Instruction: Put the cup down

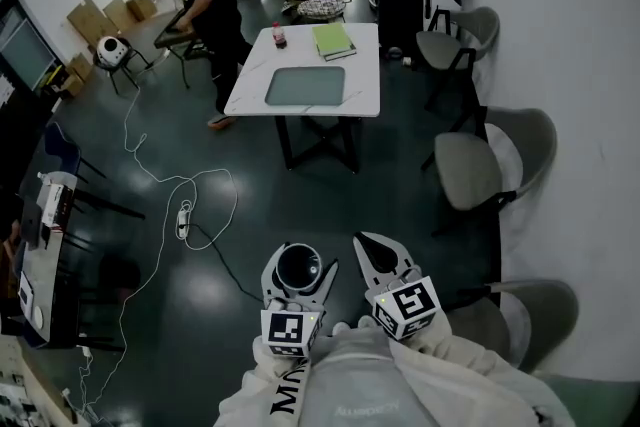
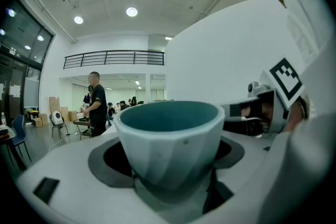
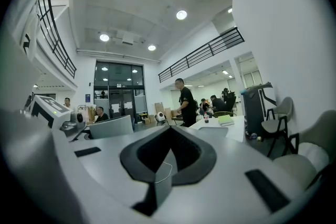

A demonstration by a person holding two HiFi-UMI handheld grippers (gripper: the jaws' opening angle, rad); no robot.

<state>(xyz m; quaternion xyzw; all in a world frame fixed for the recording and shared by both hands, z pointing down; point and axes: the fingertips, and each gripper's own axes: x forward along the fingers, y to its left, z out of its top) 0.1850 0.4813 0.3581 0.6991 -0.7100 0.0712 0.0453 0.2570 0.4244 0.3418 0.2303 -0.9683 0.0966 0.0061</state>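
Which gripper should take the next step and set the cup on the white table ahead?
Left. The left gripper grips the cup between its jaws; the right gripper is shut and empty. The table stands ahead of both.

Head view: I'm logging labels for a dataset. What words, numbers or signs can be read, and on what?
None reads in full.
Sleeve: black letters, folded, unreadable.
Grey garment: faint print, too blurred.
Bottle: label too small.
Marker cubes: square patterns, no words.
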